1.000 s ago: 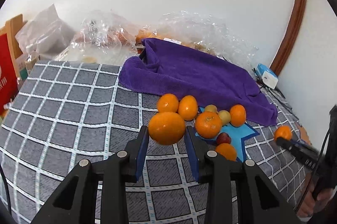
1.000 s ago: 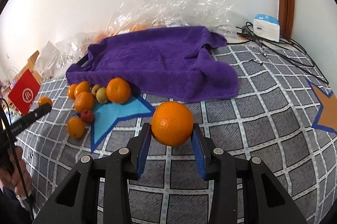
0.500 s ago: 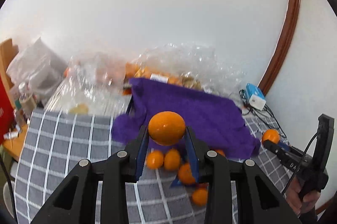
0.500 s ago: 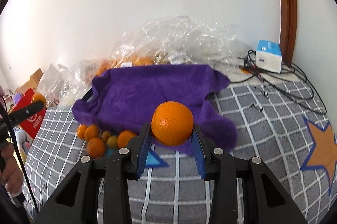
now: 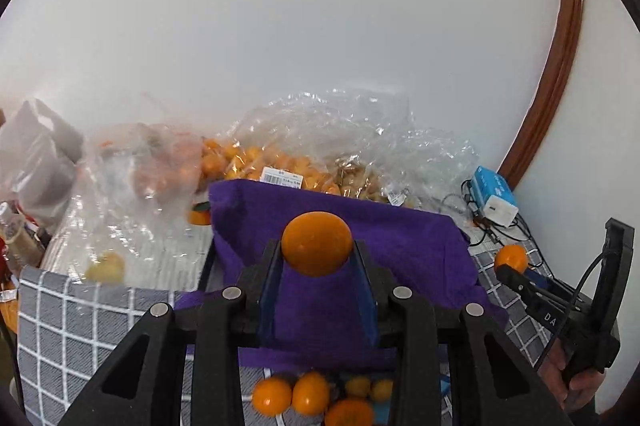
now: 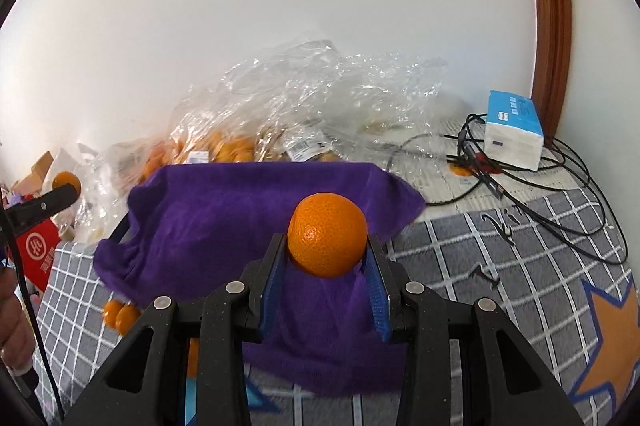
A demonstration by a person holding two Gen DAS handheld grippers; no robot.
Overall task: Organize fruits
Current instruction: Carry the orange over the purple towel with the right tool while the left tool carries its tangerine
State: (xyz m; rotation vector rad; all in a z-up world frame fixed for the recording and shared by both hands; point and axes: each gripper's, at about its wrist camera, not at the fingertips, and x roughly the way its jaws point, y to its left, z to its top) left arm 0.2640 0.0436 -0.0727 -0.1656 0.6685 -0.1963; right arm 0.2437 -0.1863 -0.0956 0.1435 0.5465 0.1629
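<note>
Two oranges are held, one per gripper: left gripper [image 5: 316, 262] pinches a smooth orange [image 5: 317, 244] at the fingertips, right gripper [image 6: 326, 258] pinches a dimpled orange [image 6: 327, 240]. Purple towel [image 6: 248, 214] is spread directly ahead of and below both jaws, equally near each. Loose fruit pile [image 5: 316, 396] is seen under the left jaws, at the towel's near edge. Bagged fruit [image 5: 280, 173] crowds the far edge; cables [image 6: 528, 185] clutter the right side.
</note>
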